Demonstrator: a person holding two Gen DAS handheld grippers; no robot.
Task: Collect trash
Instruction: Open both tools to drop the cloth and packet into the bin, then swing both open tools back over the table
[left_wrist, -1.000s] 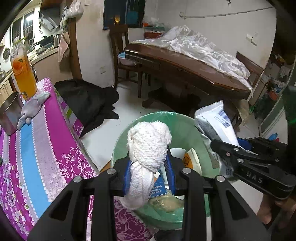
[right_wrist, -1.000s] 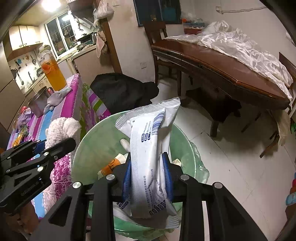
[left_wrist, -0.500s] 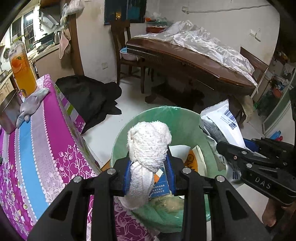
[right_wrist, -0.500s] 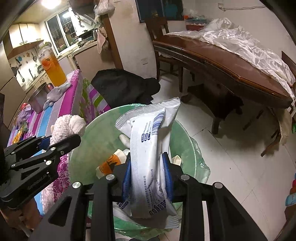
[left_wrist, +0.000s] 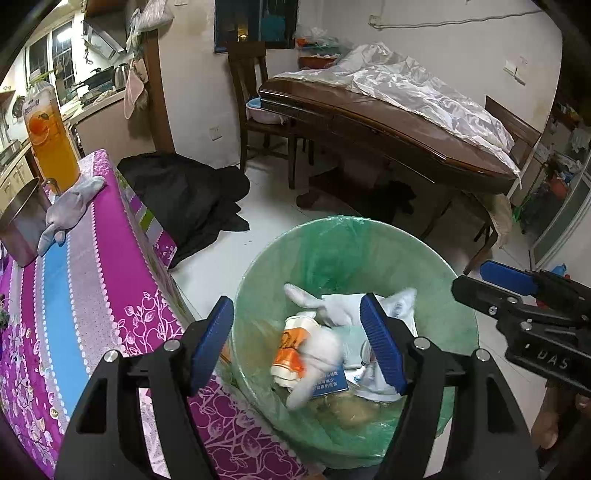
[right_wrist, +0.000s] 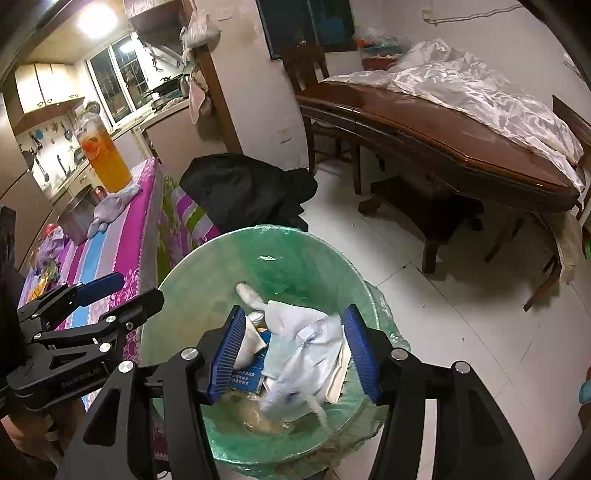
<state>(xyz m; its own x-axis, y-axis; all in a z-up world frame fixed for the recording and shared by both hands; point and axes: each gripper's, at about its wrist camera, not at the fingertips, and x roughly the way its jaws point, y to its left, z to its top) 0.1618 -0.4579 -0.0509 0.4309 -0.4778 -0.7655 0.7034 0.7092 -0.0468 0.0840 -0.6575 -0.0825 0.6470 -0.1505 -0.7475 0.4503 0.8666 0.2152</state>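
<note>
Both tongs have just been opening and now stand wide over the green-lined bin with nothing between them. The white cloth that the left tongs held and the wipes packet from the right tongs now lie in the bin (both blurred) among the other trash, beside the purple tabletop.

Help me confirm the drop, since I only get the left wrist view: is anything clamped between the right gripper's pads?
Observer: No. In the right wrist view the right gripper has its jaws apart; they have just been opening, and the pads press on nothing.
Operator: Where is its packet?
Observer: The white and blue packet is inside the green-lined bin, below the pads. It is blurred, so it may not have settled.
Operator: And my left gripper from that side?
Observer: Side-on, the left gripper sits near the bin's rim on the table side, its jaws just opened, with nothing between them.
</note>
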